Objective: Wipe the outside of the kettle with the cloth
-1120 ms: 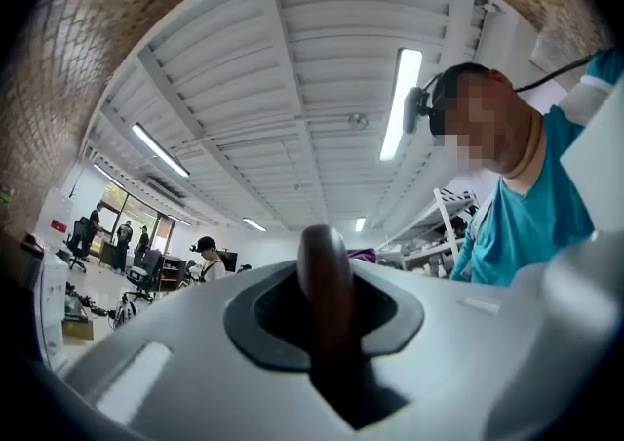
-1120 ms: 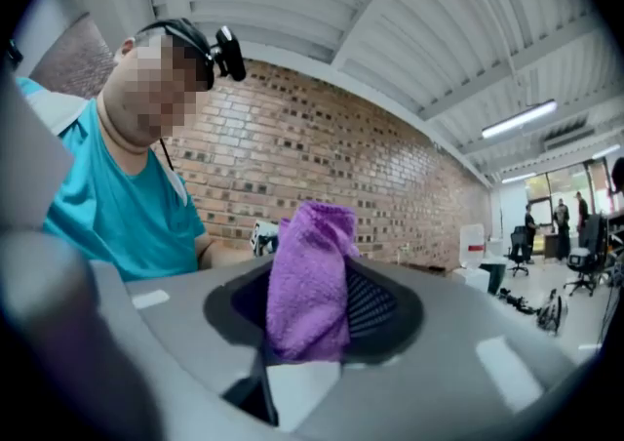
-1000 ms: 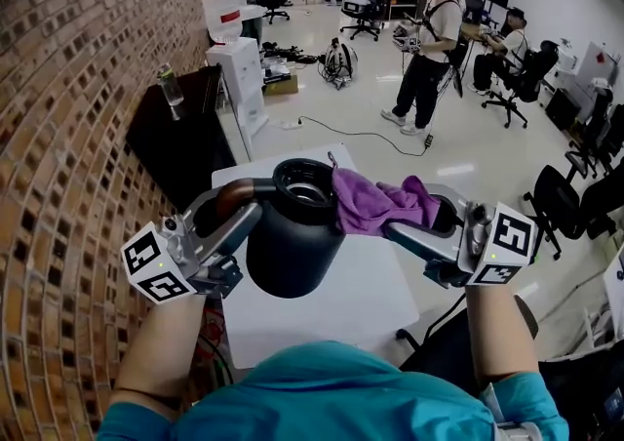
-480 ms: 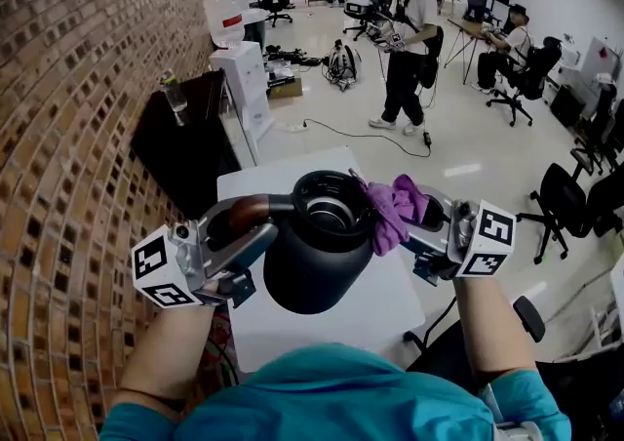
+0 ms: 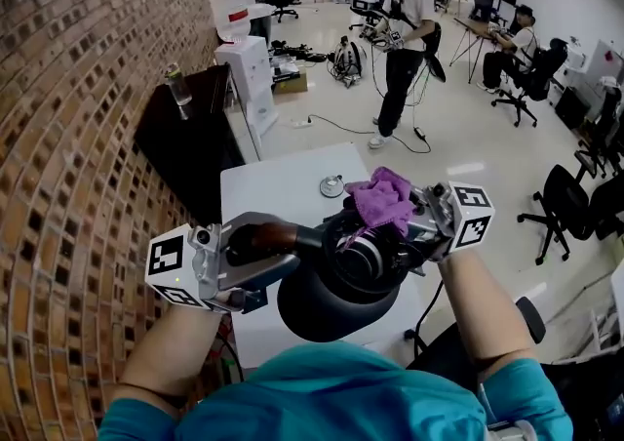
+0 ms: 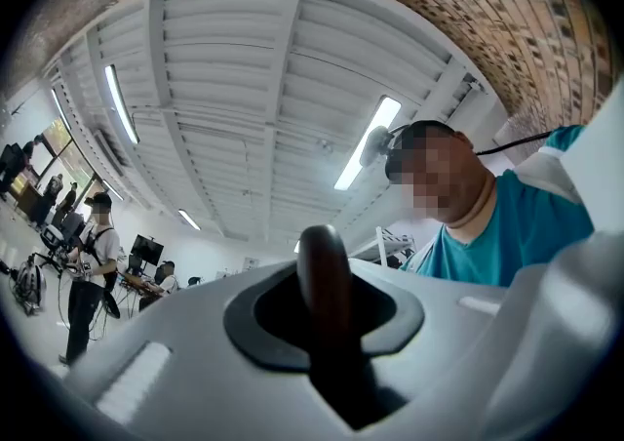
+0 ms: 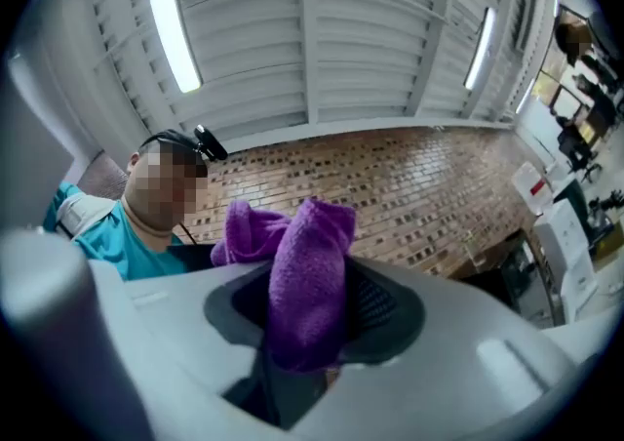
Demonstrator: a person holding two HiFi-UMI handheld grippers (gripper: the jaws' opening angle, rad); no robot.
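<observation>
In the head view, the black kettle [image 5: 331,298] hangs tilted above the white table [image 5: 278,185], its open mouth turned to the right. My left gripper [image 5: 265,244] is shut on the kettle's brown handle [image 5: 263,234]. The left gripper view shows that handle [image 6: 325,278] upright between the jaws of the left gripper [image 6: 327,341]. My right gripper [image 5: 398,226] is shut on the purple cloth [image 5: 380,200], which lies against the kettle's rim on the far side. In the right gripper view, the cloth [image 7: 307,273] bulges out of the right gripper [image 7: 302,337].
A small round lid [image 5: 333,185] lies on the table beyond the kettle. The brick wall [image 5: 68,137] runs along the left, with a dark cabinet [image 5: 185,146] and a water dispenser [image 5: 249,49] behind the table. A person [image 5: 395,29] stands on the floor beyond; office chairs [image 5: 561,205] are right.
The kettle has tipped over further and moved toward me. My right gripper has carried the cloth from the kettle's right side up onto its rim. The lid on the table has come into view.
</observation>
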